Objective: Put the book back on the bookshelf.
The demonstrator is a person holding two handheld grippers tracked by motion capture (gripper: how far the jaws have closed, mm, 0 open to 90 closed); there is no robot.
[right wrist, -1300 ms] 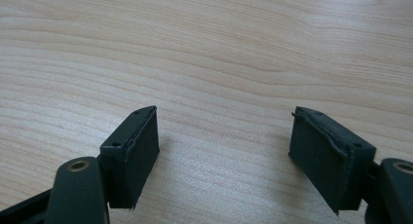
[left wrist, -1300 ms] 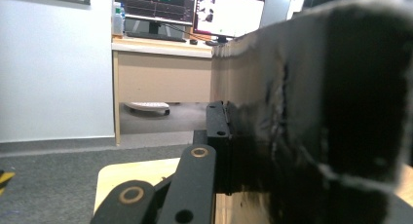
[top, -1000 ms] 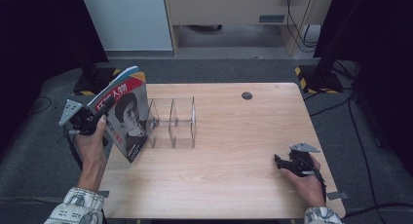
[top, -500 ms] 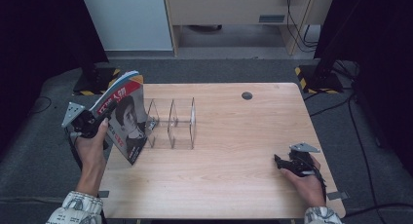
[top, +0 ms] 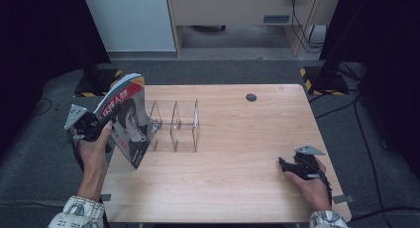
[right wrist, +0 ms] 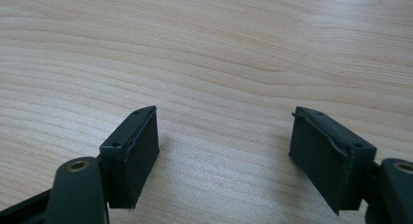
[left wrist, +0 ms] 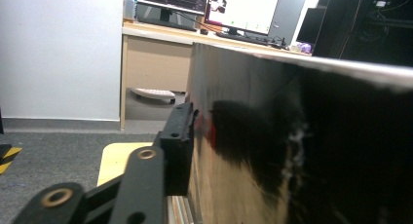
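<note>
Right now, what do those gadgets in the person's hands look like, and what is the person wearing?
Each hand carries a black two-jaw tool: the left gripper and the right gripper. Both bear a grey three-cornered plate on top, and the jaws end in flat rectangular black pads with brass-coloured pivot rivets. The sleeves are light with a dark pattern.

One magazine, one clear acrylic rack and two grippers are counted on or beside one bench.

Black-and-white magazine with red lettering, clear rack, light woodgrain table
</note>
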